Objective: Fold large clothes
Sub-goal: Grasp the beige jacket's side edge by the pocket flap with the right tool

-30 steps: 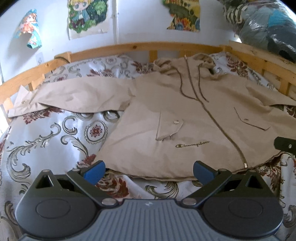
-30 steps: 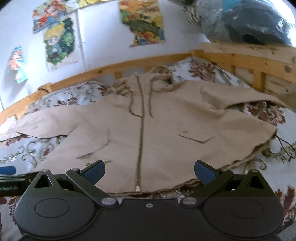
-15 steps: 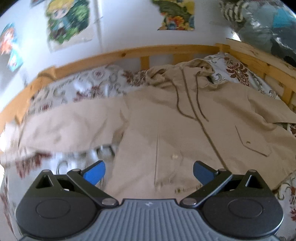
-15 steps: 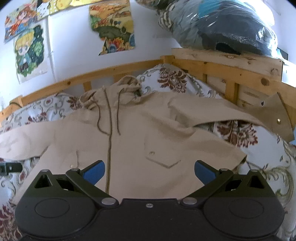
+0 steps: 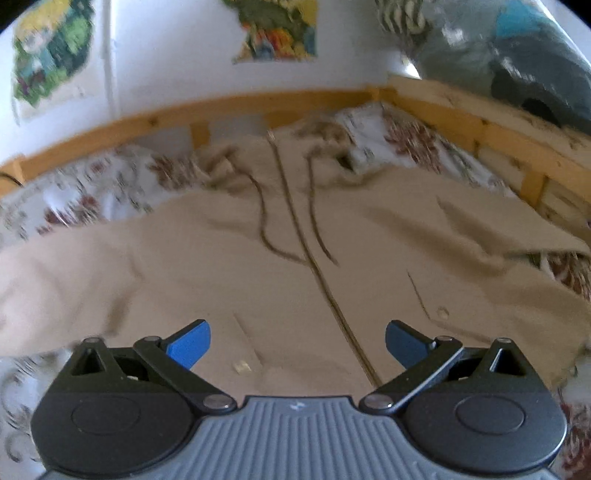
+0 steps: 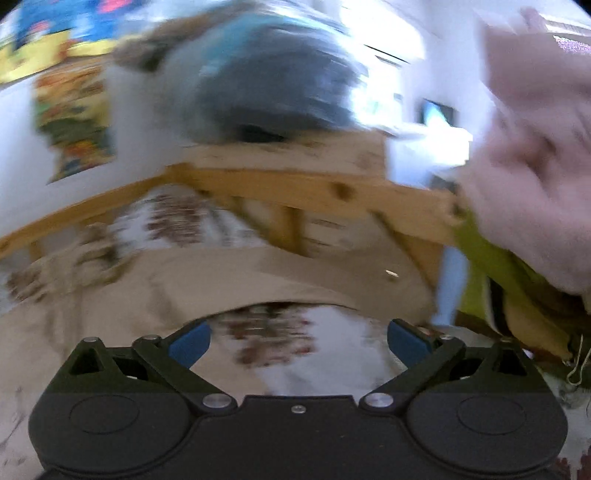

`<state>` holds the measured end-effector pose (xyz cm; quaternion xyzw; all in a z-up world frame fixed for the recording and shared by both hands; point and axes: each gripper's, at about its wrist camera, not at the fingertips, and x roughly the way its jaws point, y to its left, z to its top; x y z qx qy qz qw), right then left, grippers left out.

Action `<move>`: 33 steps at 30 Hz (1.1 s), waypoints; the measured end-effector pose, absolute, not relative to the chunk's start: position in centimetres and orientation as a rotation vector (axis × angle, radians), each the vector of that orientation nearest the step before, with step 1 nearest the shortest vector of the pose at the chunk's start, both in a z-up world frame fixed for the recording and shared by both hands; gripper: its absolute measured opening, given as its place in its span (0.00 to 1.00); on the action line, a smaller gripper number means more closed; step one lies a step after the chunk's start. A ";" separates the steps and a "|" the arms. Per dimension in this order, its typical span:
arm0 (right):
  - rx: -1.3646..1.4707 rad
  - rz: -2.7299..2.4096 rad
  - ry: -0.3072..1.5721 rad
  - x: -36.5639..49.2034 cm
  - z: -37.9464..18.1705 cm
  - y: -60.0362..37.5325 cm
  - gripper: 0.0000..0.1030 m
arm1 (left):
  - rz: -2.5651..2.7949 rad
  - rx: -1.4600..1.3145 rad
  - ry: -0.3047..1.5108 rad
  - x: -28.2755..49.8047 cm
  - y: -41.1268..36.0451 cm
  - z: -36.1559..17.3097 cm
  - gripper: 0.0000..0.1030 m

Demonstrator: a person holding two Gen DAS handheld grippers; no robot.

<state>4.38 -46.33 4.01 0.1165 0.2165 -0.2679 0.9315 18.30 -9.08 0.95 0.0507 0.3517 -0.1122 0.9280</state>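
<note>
A large beige hooded jacket [image 5: 258, 258] lies spread face up on the bed, zipper [image 5: 317, 273] running down its middle, sleeves out to both sides. My left gripper [image 5: 297, 341] is open and empty, low over the jacket's front, near the zipper. My right gripper [image 6: 297, 341] is open and empty, over the floral sheet [image 6: 295, 343] just below the jacket's right sleeve [image 6: 277, 277]. The right wrist view is strongly blurred.
A wooden bed rail [image 5: 258, 107] runs along the back and the right side [image 6: 314, 188]. Bagged bedding [image 5: 517, 62] sits on the rail at the right. Pink and yellow-green cloth [image 6: 524, 192] hangs at the right edge. Posters [image 5: 277, 29] are on the wall.
Both grippers have swung to the right. The left now looks at the jacket's middle instead of its left half. The right has turned past the jacket toward the right sleeve and bed rail.
</note>
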 end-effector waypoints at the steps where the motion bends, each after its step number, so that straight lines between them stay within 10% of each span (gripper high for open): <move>1: 0.257 -0.570 0.442 4.7 3.5 -47.4 0.92 | -0.243 0.117 0.734 18.2 -9.0 0.5 1.00; 13: 0.198 -0.863 0.367 9.7 -0.1 -52.3 0.71 | -0.172 0.224 0.750 16.3 -4.9 -0.8 1.00; 33: 0.111 -0.927 0.486 13.3 -2.8 -57.4 0.74 | -0.185 0.183 0.811 16.8 -3.9 -1.4 1.00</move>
